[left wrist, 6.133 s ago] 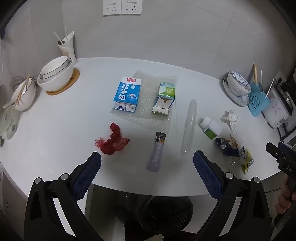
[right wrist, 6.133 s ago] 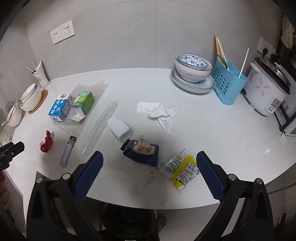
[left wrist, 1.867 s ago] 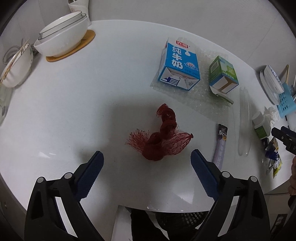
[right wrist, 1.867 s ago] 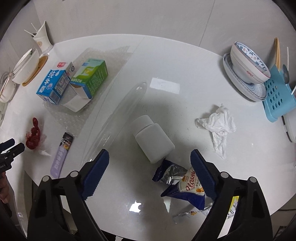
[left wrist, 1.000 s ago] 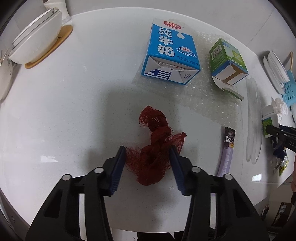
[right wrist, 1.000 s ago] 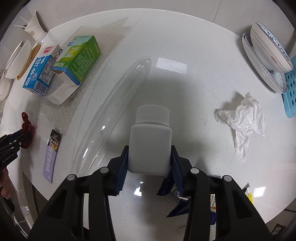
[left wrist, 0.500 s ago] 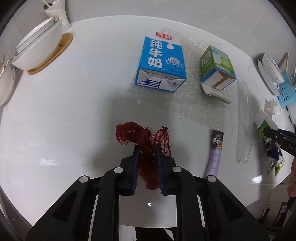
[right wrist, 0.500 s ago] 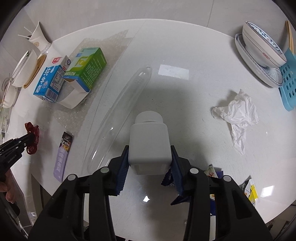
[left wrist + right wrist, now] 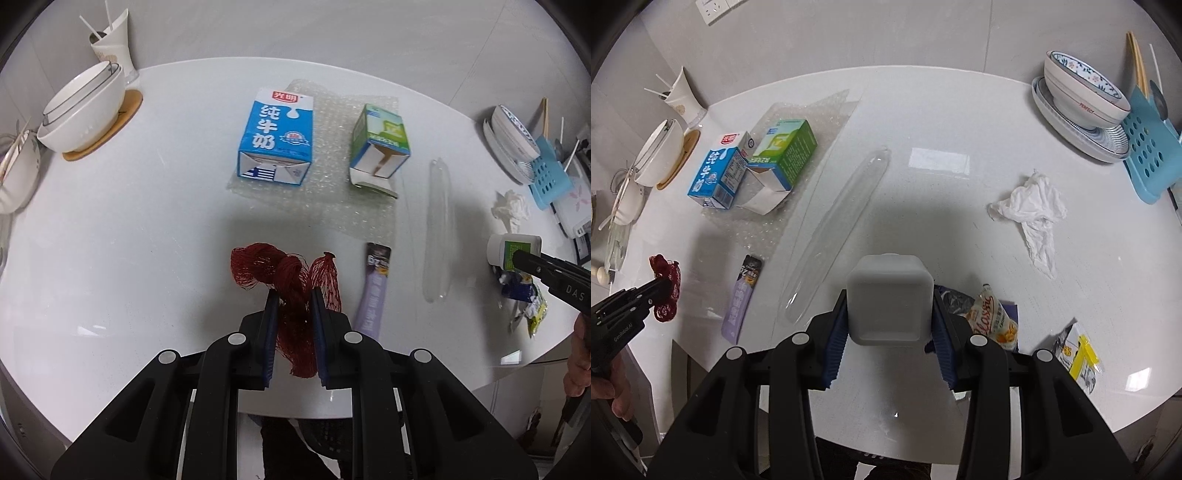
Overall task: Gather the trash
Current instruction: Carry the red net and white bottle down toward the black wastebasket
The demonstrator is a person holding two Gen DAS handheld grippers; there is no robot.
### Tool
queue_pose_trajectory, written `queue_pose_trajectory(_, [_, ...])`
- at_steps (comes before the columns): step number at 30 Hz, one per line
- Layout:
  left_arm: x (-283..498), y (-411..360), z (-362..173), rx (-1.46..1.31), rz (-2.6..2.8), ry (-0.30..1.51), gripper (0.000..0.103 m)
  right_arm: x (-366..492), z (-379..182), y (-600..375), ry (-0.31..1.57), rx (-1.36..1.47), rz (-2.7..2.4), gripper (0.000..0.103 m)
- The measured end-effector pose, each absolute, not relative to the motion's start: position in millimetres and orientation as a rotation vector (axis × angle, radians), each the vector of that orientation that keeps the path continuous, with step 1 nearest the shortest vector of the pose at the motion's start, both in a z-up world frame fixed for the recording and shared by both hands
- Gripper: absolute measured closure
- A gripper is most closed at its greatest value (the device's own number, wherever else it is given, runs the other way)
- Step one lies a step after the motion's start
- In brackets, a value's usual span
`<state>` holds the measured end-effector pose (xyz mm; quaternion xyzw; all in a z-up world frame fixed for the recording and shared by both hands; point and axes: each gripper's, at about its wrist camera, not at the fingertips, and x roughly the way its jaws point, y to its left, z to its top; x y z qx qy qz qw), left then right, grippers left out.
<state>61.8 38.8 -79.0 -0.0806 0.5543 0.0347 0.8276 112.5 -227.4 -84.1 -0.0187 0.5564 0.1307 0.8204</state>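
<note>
White bowls (image 9: 83, 107) on a coaster (image 9: 122, 120); patterned bowl (image 9: 1084, 98) beside blue caddy (image 9: 1148, 147).

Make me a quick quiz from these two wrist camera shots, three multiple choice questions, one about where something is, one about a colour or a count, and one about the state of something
1. Where does the blue milk carton lie?
A. on the sheet of bubble wrap
B. inside a white bowl
C. on the blue cutlery rack

2. What colour is the mesh bag in the left gripper?
A. yellow
B. dark red
C. green

3. What is the state of the right gripper?
A. wide open above the crumpled tissue
B. shut with nothing in it
C. shut on the white bottle

Answers:
1. A, the carton rests on the clear bubbled sheet beside the green carton.
2. B, the netting pinched between the blue pads is dark red.
3. C, both pads press the bottle's sides, and the tissue lies apart on the table.
</note>
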Motion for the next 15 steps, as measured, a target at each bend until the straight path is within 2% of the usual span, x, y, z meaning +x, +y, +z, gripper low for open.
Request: queue_pose_trajectory(15, [21, 4, -57, -0.179, 0.020, 1.138, 0.086, 59, -55, -235, 1.116, -0.018, 0.302, 0.063])
